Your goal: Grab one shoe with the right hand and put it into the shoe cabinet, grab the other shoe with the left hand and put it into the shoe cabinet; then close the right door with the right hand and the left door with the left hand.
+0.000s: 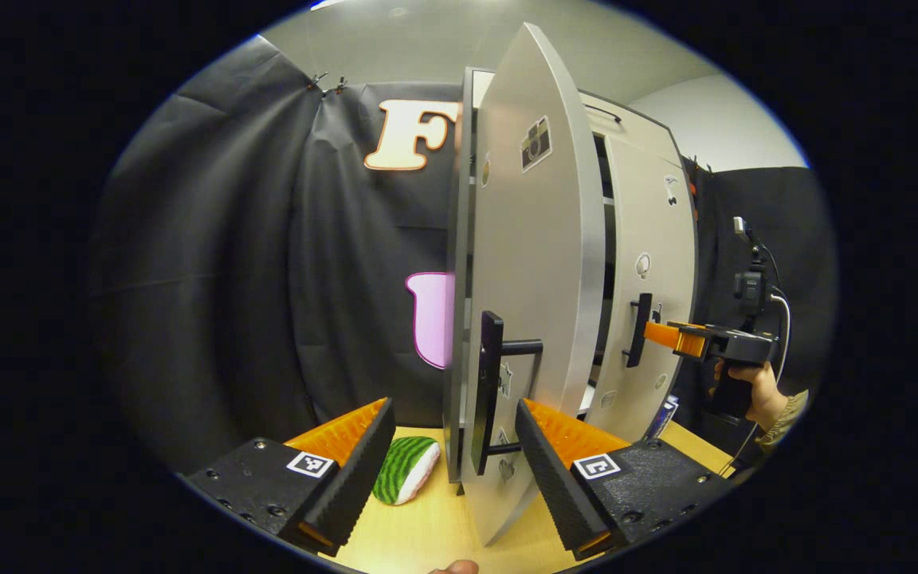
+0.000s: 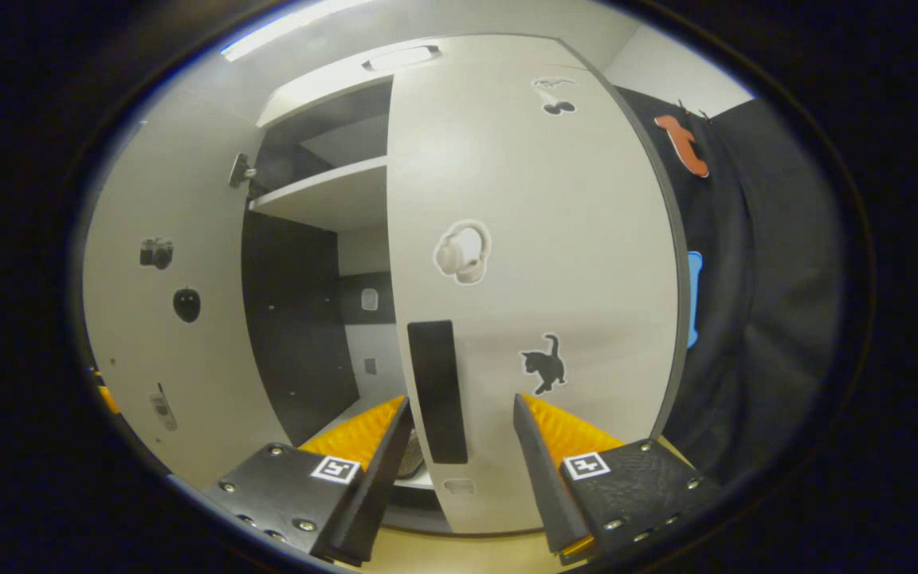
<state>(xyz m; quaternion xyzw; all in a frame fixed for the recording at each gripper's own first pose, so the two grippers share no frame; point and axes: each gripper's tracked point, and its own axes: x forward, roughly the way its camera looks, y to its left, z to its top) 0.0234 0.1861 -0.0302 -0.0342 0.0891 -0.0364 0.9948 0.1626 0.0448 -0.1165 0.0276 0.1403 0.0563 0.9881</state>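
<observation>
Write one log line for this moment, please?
phase: closing doors | left gripper: open at left door handle | right gripper: open at right door handle

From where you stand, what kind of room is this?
Probably a staged recording booth, not a home: black cloth wall behind, a pale shoe cabinet on a wooden table, and a watermelon-patterned toy beside it.

A staged recording booth, not a lived-in home; black cloth (image 1: 252,263) drapes the walls behind a sticker-dotted shoe cabinet (image 1: 539,263) standing on a wooden tabletop (image 1: 427,526); plain white walls and ceiling above; a watermelon-patterned toy (image 1: 405,469) lies beside the cabinet.
</observation>
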